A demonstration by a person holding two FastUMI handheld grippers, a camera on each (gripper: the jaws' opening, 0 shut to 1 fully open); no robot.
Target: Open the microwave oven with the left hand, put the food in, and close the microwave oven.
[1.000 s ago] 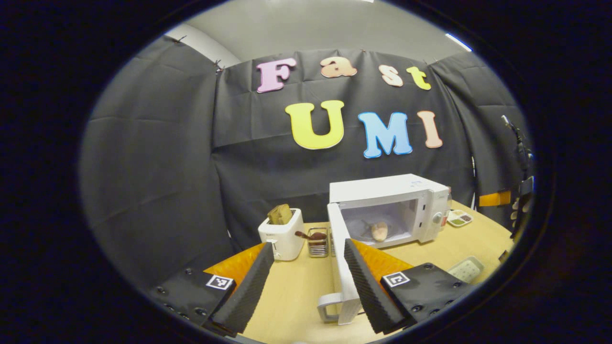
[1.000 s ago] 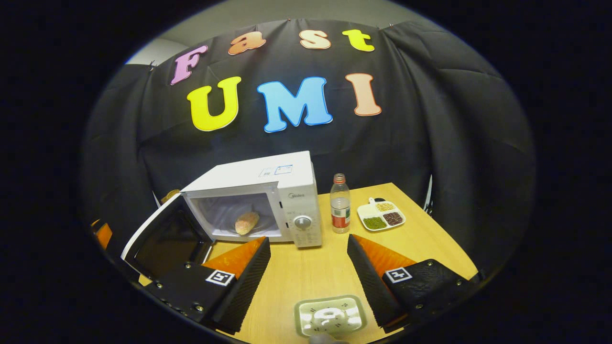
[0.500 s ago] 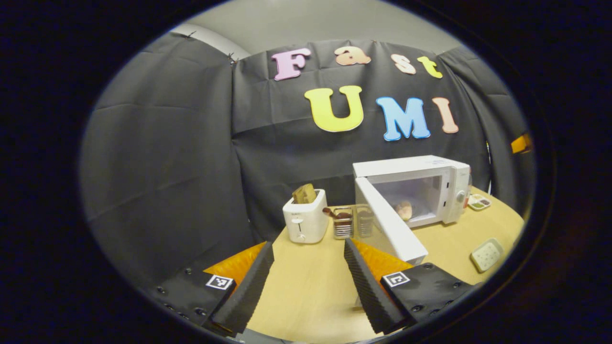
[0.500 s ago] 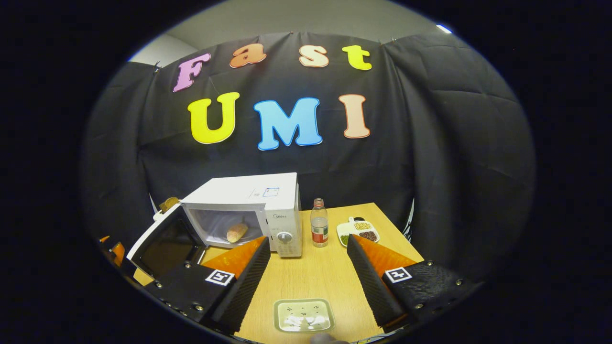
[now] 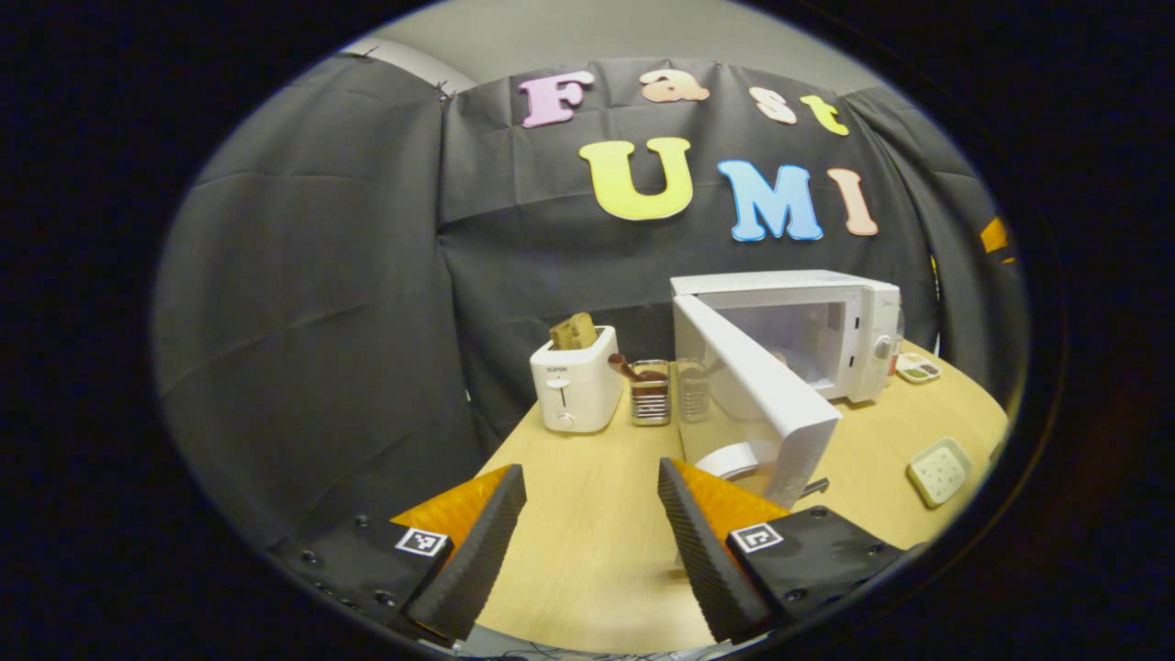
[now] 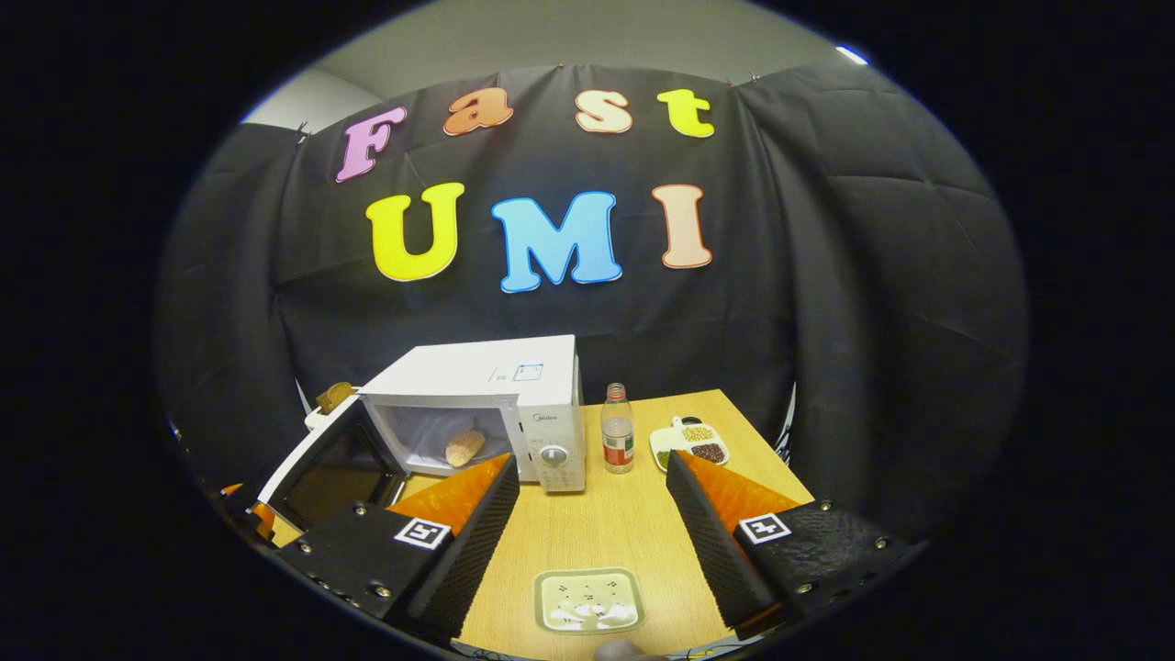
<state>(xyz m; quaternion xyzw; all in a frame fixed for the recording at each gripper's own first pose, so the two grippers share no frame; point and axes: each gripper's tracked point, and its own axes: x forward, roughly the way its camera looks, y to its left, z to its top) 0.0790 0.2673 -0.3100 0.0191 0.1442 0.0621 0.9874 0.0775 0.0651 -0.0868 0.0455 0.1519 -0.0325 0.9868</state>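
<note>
Left gripper point(image 5: 581, 523) agape beside microwave door point(image 5: 757, 395) — food point(image 6: 464, 447) inside.

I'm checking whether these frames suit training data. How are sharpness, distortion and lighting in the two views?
Left gripper view: sharp, strong fisheye bowing of the table edge; microwave door evenly lit, no glare. Right gripper view: sharp too; bread inside the microwave reads clearly; the small plate shows mild sheen.

Both views toward shared microwave point(image 5: 826, 326)

Even overhead light, sharp centre, strong fisheye bending at edges, perhaps slight rim blur
</note>
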